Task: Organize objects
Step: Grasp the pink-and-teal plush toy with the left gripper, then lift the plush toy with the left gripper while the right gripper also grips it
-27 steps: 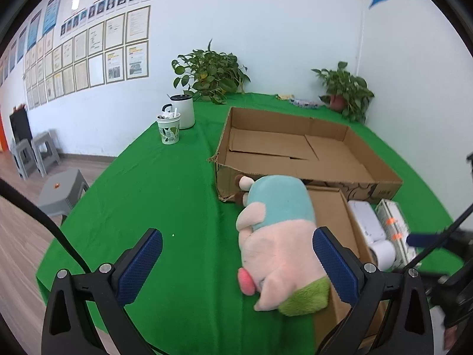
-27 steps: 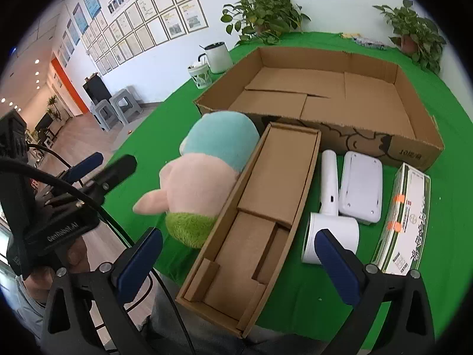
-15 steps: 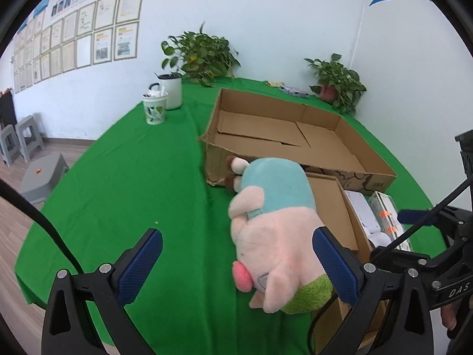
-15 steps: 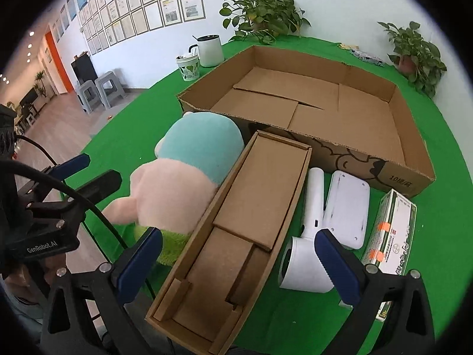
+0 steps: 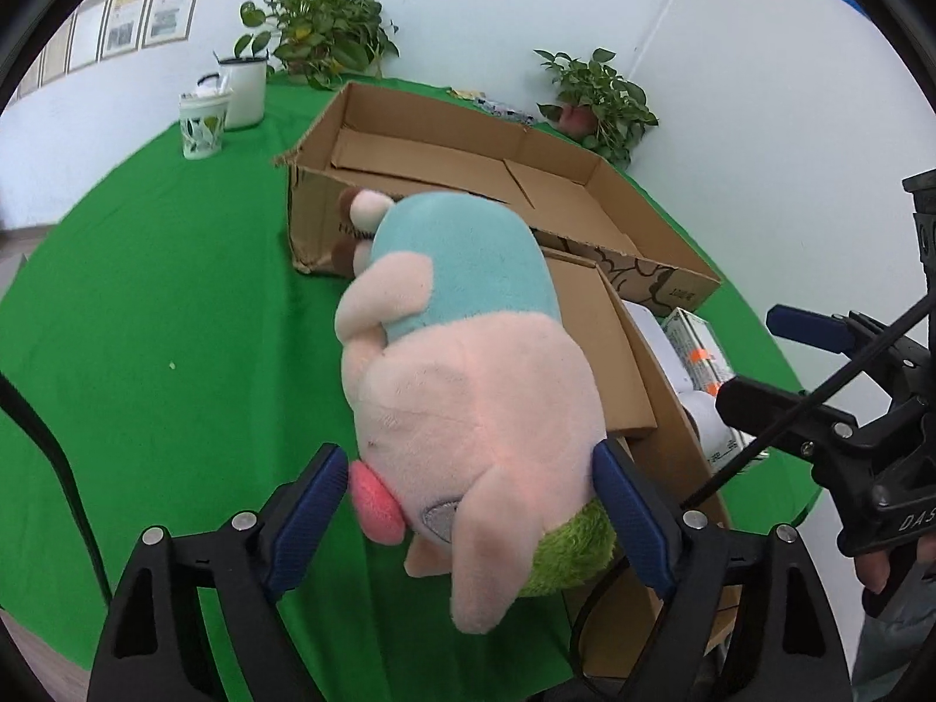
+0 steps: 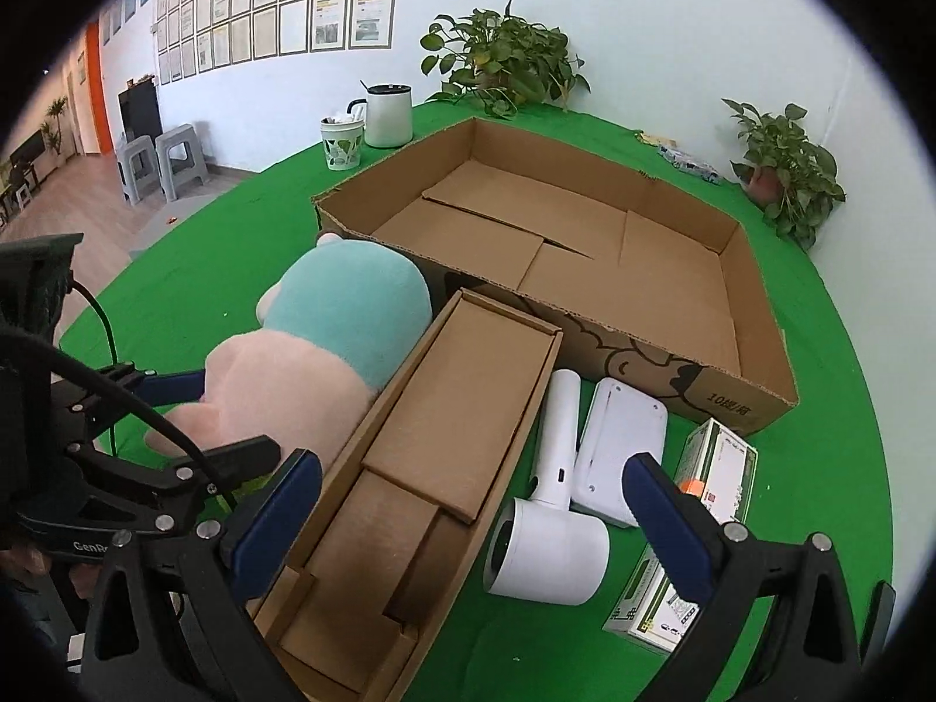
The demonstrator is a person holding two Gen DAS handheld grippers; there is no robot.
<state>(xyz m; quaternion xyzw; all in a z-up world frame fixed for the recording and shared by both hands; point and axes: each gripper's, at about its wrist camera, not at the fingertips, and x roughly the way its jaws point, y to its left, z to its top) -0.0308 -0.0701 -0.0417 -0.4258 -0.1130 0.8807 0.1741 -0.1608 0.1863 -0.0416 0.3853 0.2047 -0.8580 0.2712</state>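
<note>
Two cardboard boxes sit ahead of the tongs: a wide tray beyond a long narrow box. The left gripper clamps the plush pig; the right gripper gapes over a white hairdryer.

Place: an office or company demonstration room
Wall: white, hung with rows of framed certificates
Floor: wood, with grey plastic stools and an orange doorway
Table: round, draped in green cloth
Decor: potted plants, a white kettle
</note>
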